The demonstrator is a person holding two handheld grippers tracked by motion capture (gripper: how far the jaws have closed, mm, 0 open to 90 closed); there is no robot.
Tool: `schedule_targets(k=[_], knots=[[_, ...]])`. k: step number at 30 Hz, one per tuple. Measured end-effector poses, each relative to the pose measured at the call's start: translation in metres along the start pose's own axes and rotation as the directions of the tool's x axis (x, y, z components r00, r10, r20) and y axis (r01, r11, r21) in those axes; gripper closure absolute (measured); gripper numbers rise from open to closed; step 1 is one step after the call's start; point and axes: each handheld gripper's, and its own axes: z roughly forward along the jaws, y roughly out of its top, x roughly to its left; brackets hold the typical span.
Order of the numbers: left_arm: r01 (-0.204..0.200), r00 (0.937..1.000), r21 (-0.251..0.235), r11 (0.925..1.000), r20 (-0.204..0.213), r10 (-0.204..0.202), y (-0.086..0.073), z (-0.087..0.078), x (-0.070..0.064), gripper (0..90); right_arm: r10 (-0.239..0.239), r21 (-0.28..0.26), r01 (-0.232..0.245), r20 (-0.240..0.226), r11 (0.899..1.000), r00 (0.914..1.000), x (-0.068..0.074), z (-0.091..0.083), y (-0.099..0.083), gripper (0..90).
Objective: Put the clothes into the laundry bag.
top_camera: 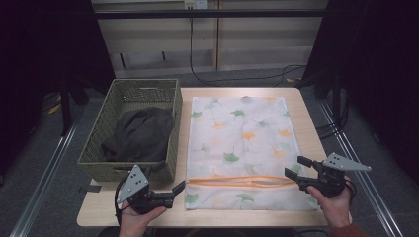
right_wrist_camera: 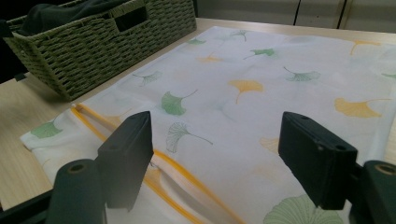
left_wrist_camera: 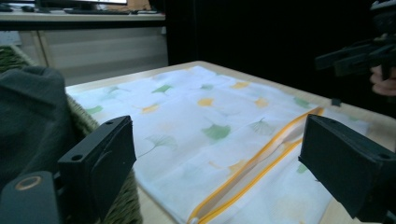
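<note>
Standing at the near edge of the table point(top_camera: 306, 98), the person holds both tools low, one at each end of the orange zipper point(top_camera: 242, 181) that runs across the mesh laundry bag point(top_camera: 237, 143). The left gripper point(top_camera: 174, 180) has its jaws spread wide with nothing between them, and the zipper's end lies just ahead of it and slightly below; the woven basket point(top_camera: 99, 168) with the dark garment point(top_camera: 141, 133) sits close on its outer side. The right gripper point(top_camera: 298, 173) is likewise spread and empty, hovering just above the bag's other corner, the zipper line passing directly under its jaws. My guess is the bag has to be opened before the garment goes in. To do that well, one gripper should pinch the fabric beside the zipper and hold it taut while the other finds the pull tab, which I cannot pick out from here. Keeping the bag flat and pulling straight along the orange line should stop the mesh from bunching.
</note>
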Motion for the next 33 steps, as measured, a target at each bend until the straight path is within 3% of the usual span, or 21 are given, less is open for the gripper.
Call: schedule_targets(k=[1,7,11,14,15,17,18,20,23,26,32,33], knots=[[0.013,0.9999,0.002,0.9999,0.000,-0.013,-0.001,0.000,0.000,9.8,0.004,0.002,-0.004,-0.002,1.000,1.0000,0.000,0.000,0.000,24.6],[0.006,1.0000,0.027,0.9996,-0.001,-0.006,0.000,0.001,0.000,9.9,-0.008,0.028,0.008,-0.004,1.000,1.0000,0.000,0.003,0.000,29.5],[0.012,0.9999,0.030,0.9995,-0.012,-0.012,0.000,-0.001,0.001,10.1,0.009,0.080,-0.009,-0.003,0.997,1.0000,-0.002,0.009,-0.001,28.4],[0.002,0.9995,0.014,0.9999,-0.033,-0.002,0.001,-0.004,0.000,8.0,-0.021,0.111,0.021,-0.005,0.994,0.9998,0.001,0.014,0.000,30.3],[0.006,0.9993,0.017,0.9998,-0.038,-0.005,0.001,-0.005,0.000,8.0,-0.043,0.110,0.044,-0.010,0.993,0.9990,0.003,0.015,0.000,34.6],[0.006,0.9996,0.021,0.9998,-0.027,-0.005,0.001,-0.005,-0.001,7.8,-0.053,0.118,0.055,-0.023,0.991,0.9983,0.005,0.016,0.001,35.7],[0.002,0.9995,0.027,0.9996,-0.033,-0.002,0.000,-0.006,-0.002,7.8,-0.060,0.139,0.063,-0.027,0.988,0.9979,0.009,0.020,0.002,31.8],[-0.001,0.9995,0.030,0.9996,-0.033,0.002,0.000,-0.008,-0.003,7.8,-0.059,0.143,0.068,-0.068,0.987,0.9959,0.012,0.023,0.004,35.6],[-0.002,0.9999,0.026,0.9997,-0.014,0.003,0.000,-0.008,-0.003,7.9,-0.080,0.150,0.091,-0.074,0.985,0.9940,0.017,0.028,0.007,35.1],[0.000,0.9999,0.029,0.9996,-0.014,0.000,0.000,-0.008,-0.003,8.3,-0.100,0.207,0.119,-0.100,0.971,0.9899,0.027,0.042,0.011,34.2],[0.007,0.9999,0.043,0.9990,-0.012,-0.007,0.000,-0.007,-0.001,8.3,-0.114,0.325,0.175,-0.198,0.929,0.9735,0.033,0.070,0.011,40.0],[0.007,0.9999,0.043,0.9990,-0.012,-0.007,0.000,-0.007,-0.001,8.4,-0.114,0.325,0.175,-0.198,0.929,0.9735,0.033,0.070,0.011,40.0]])
